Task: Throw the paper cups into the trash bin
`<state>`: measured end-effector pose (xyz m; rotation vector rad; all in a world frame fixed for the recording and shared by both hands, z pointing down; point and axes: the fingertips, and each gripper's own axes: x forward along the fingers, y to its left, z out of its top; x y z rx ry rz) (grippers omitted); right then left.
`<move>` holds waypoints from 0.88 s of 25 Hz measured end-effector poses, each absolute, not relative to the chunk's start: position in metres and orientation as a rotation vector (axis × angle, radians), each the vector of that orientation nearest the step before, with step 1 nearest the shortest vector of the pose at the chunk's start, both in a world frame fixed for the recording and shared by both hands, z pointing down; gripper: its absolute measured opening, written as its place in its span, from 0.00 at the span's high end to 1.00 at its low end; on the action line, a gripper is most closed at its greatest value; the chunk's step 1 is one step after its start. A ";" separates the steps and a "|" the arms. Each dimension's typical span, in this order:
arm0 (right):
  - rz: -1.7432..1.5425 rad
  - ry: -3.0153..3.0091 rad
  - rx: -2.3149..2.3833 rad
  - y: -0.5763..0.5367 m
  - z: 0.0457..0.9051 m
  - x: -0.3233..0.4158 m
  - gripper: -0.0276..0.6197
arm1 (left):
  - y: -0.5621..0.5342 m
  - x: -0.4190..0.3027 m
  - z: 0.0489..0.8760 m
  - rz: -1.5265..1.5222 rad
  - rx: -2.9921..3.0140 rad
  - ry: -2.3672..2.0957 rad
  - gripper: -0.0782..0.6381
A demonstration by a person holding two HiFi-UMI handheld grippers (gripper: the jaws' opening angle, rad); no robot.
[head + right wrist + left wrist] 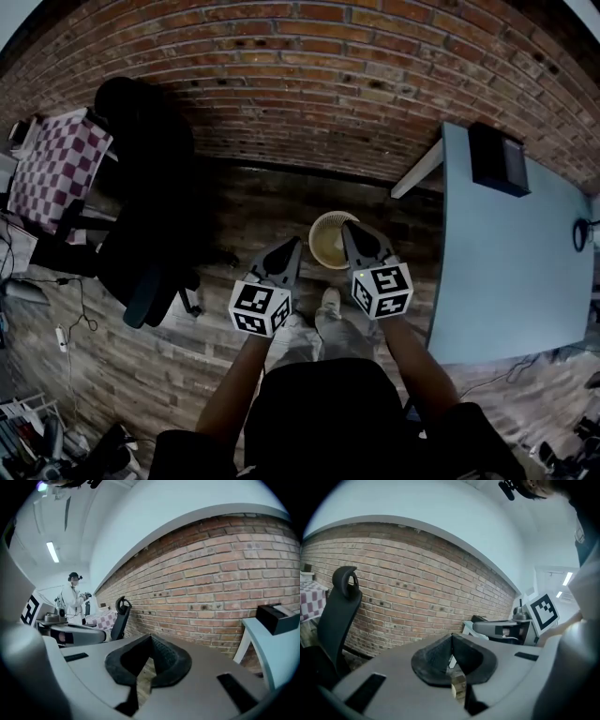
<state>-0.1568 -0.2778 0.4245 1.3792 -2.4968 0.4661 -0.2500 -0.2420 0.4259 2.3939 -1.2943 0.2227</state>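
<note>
A round wicker trash bin (328, 242) stands on the wooden floor near the foot of the brick wall. I see no paper cups in any view. My left gripper (290, 249) is held up just left of the bin, jaws shut with nothing between them. My right gripper (350, 231) hovers over the bin's right rim, also shut and empty. In the left gripper view the dark pads (436, 658) of the left gripper (451, 639) meet at the tip. The right gripper (150, 640) shows the same there in its own view.
A black office chair (141, 197) stands at the left, beside a table with a checked cloth (56, 164). A pale blue table (511, 262) with a black box (499, 159) fills the right. Cables lie on the floor at the left. A person in white (74, 598) stands far off.
</note>
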 end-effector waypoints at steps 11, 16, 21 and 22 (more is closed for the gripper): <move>0.302 -2.599 1.368 -0.251 0.344 -0.180 0.95 | -0.237 -0.267 0.352 0.062 2.483 -1.369 0.88; 0.247 -2.645 1.379 -0.240 0.320 -0.187 0.95 | -0.226 -0.270 0.332 0.017 2.524 -1.367 0.88; 0.201 -2.677 1.395 -0.228 0.301 -0.197 0.95 | -0.212 -0.275 0.323 0.010 2.562 -1.354 0.88; 0.197 -2.682 1.398 -0.225 0.299 -0.199 0.95 | -0.209 -0.275 0.321 0.013 2.570 -1.351 0.88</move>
